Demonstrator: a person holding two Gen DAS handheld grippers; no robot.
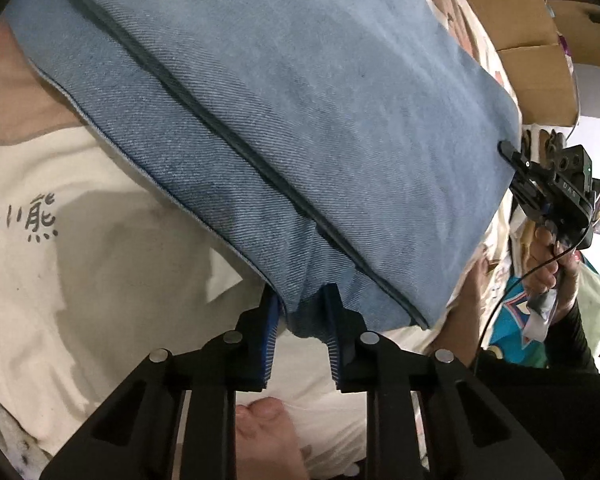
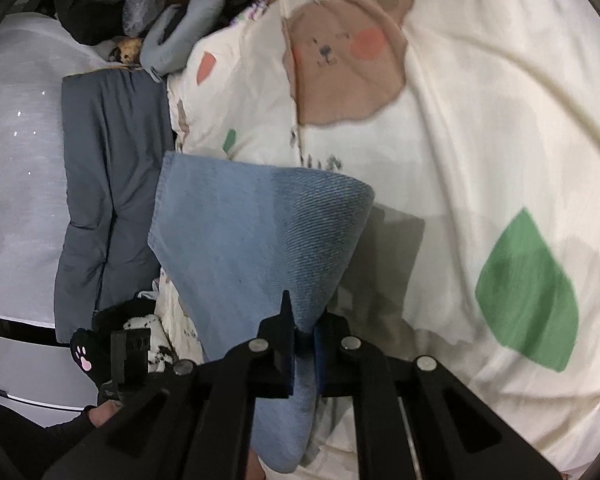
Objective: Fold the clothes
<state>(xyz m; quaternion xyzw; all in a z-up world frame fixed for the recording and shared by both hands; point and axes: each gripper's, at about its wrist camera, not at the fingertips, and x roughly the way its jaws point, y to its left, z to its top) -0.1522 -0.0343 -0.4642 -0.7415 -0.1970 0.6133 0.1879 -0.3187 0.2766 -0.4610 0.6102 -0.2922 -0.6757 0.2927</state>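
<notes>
From my left wrist view, the left hand-held gripper (image 1: 302, 316) pinches a bunched corner of the light blue twill denim garment (image 1: 300, 120) between its ribbed blue pads (image 1: 269, 340). Only this view shows the garment's dark seam and, at its far edge, my right hand-held gripper (image 1: 508, 152) gripping it. My right wrist view shows those jaws clamped narrow on a rolled denim fold, lifted above the cream bear-print quilt (image 2: 480, 120). Beyond lies a grey padded cushion (image 2: 108, 184).
</notes>
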